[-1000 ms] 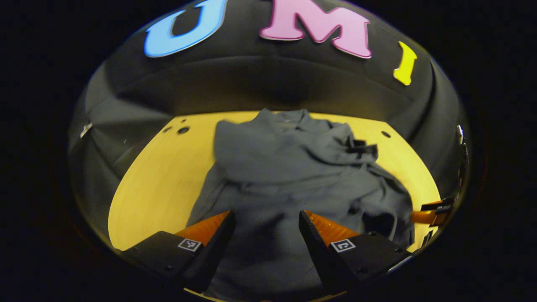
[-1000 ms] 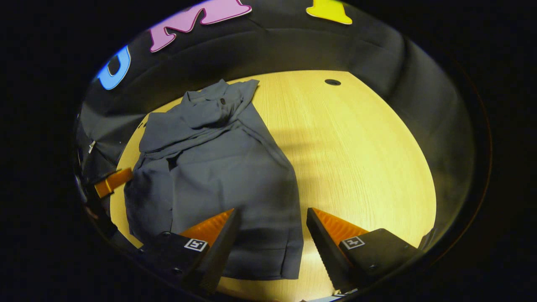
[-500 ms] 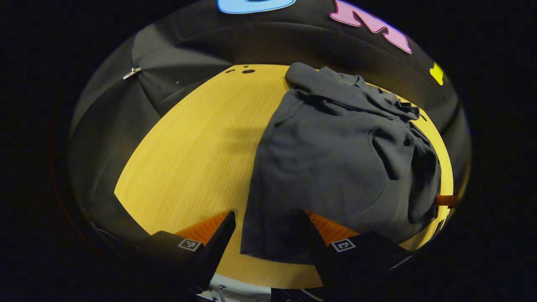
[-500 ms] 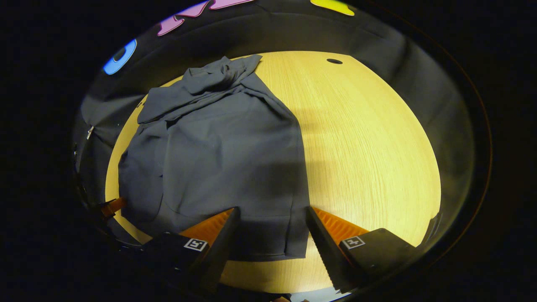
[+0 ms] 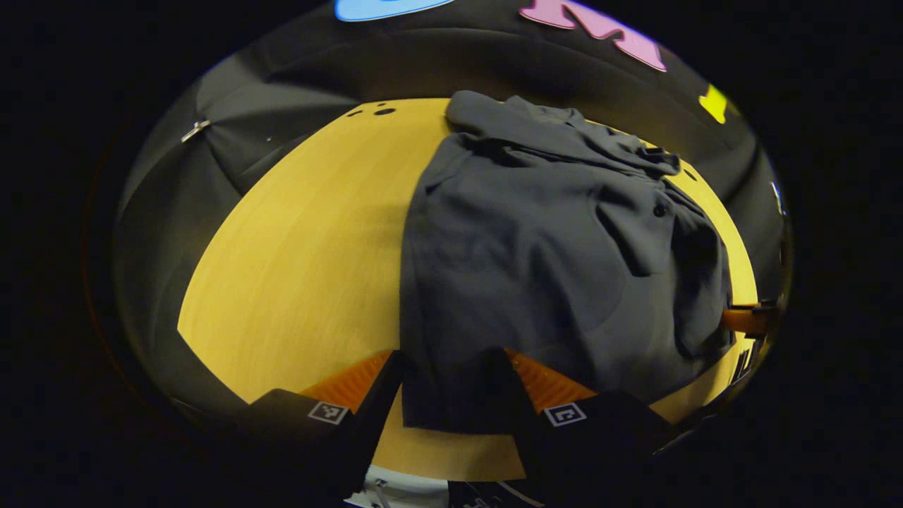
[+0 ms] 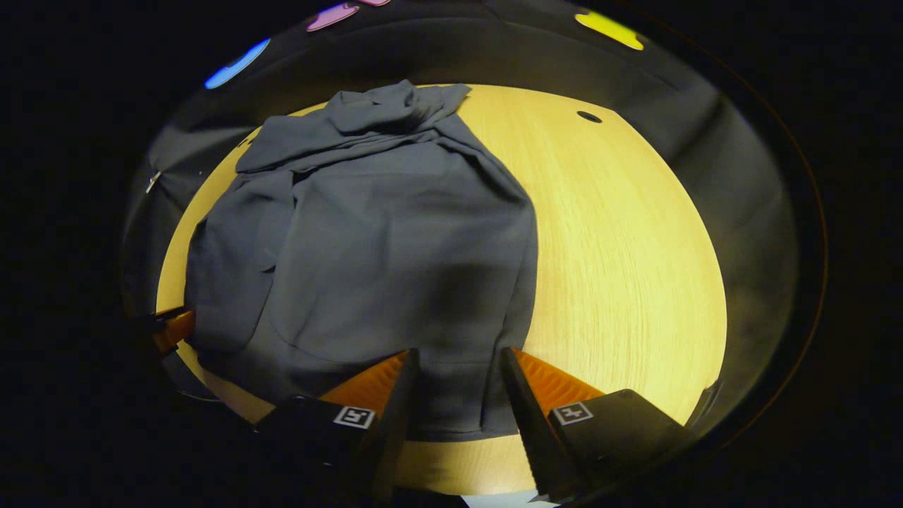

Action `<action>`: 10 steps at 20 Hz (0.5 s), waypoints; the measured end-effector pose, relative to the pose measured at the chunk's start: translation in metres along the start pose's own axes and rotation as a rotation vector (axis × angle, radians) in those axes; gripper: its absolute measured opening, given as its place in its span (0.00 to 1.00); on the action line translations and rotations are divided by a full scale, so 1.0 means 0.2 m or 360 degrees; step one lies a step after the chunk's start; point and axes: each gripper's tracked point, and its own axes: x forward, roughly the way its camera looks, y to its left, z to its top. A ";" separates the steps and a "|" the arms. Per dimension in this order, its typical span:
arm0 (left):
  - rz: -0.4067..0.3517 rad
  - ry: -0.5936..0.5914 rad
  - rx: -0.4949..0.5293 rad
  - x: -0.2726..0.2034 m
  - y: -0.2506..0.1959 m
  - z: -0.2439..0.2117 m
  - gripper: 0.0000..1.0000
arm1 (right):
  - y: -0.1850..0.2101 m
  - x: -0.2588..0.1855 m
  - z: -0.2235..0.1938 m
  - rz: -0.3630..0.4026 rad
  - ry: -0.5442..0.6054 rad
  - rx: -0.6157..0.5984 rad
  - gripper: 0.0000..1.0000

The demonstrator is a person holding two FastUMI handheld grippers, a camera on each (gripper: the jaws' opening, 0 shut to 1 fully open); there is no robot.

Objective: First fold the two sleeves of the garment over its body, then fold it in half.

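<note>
Garment [image 5: 536, 268] first: we see a soft dark grey shirt lying on the yellow wooden table [image 5: 296, 261]. In the left gripper view the cloth runs from the middle out to 3 o'clock, and its crumpled collar end sits up at 12 o'clock. A small round button [image 5: 660, 210] shows near 2 o'clock. The cloth looks smooth in the middle and wrinkly along its edges. The table has fine straight grain lines and a dark round hole [image 6: 589, 117] near 1 o'clock in the right gripper view.

Our left gripper [image 5: 451, 381] is at 6 o'clock, fingers spread apart, with the shirt's straight bottom hem between them. We cannot tell if it touches the cloth. Our right gripper [image 6: 457, 384] is at 6 o'clock too, fingers a bit closer but still apart, either side of the hem's corner.
</note>
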 end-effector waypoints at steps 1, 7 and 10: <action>-0.0022 0.0002 0.0021 0.01 -0.04 0.01 0.89 | 0.01 0.01 0.01 0.0018 -0.0002 -0.0005 0.72; -0.0111 -0.0026 0.0116 0.02 -0.18 0.03 0.44 | 0.12 0.03 0.06 0.0243 -0.0010 0.0112 0.10; -0.0190 -0.0004 0.0152 0.02 -0.22 0.05 0.06 | 0.14 0.03 0.08 0.0316 -0.0007 0.0200 0.05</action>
